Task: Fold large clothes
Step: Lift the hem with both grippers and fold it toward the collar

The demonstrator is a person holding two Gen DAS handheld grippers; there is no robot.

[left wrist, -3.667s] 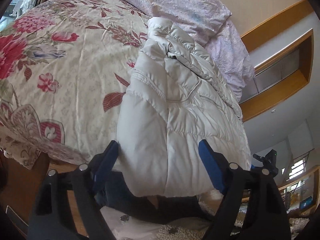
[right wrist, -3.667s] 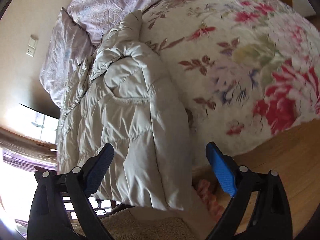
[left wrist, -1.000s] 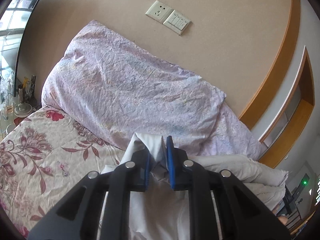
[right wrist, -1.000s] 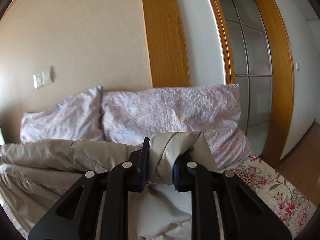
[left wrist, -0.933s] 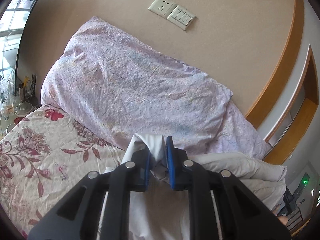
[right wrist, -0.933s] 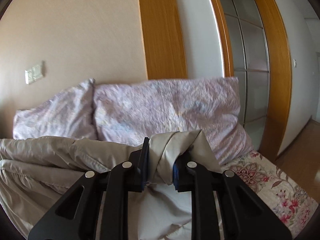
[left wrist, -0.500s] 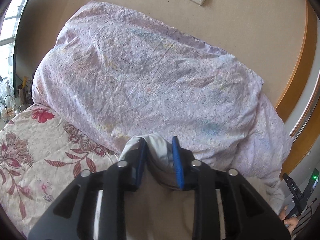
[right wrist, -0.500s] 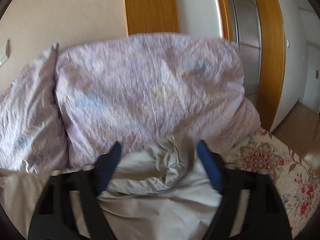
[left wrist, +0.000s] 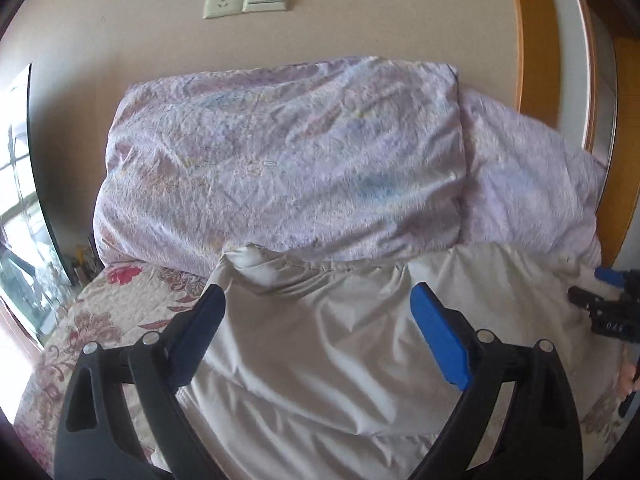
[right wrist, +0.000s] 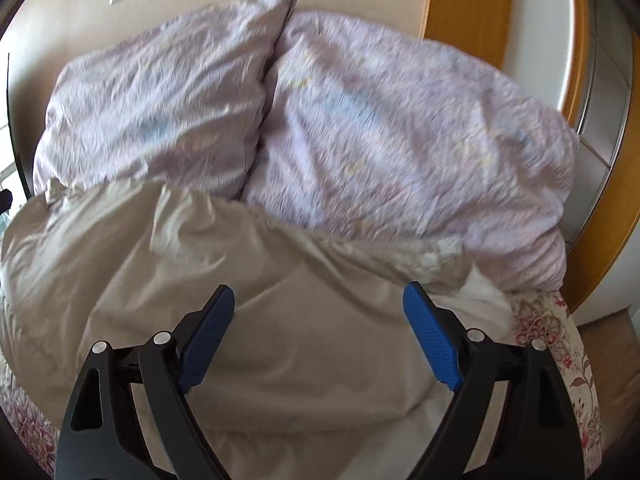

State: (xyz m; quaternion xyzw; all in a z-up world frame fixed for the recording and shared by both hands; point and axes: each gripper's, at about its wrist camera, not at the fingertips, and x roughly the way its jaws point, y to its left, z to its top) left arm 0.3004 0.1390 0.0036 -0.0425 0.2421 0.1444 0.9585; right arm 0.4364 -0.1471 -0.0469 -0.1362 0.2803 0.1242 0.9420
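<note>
A pale beige padded coat (left wrist: 320, 360) lies on the bed, its far edge resting against the pillows. In the left wrist view my left gripper (left wrist: 316, 296) hovers just over the coat's left corner; its jaws are opening and the pads touch nothing. In the right wrist view the same coat (right wrist: 280, 340) spreads under my right gripper (right wrist: 320, 294), which stands open above the fabric near the right corner. Neither gripper holds any cloth.
Two lilac pillows (right wrist: 152, 100) (right wrist: 400, 140) lean on the beige wall behind the coat. A floral bedspread (left wrist: 100, 320) shows on both sides. A wooden door frame (right wrist: 464, 0) stands at the right, a socket and switch (left wrist: 224, 0) on the wall.
Both grippers, shut on the coat's corners a second ago, have let go and opened wide. The released coat edge has dropped against the pillows, and both hands have moved forward and down.
</note>
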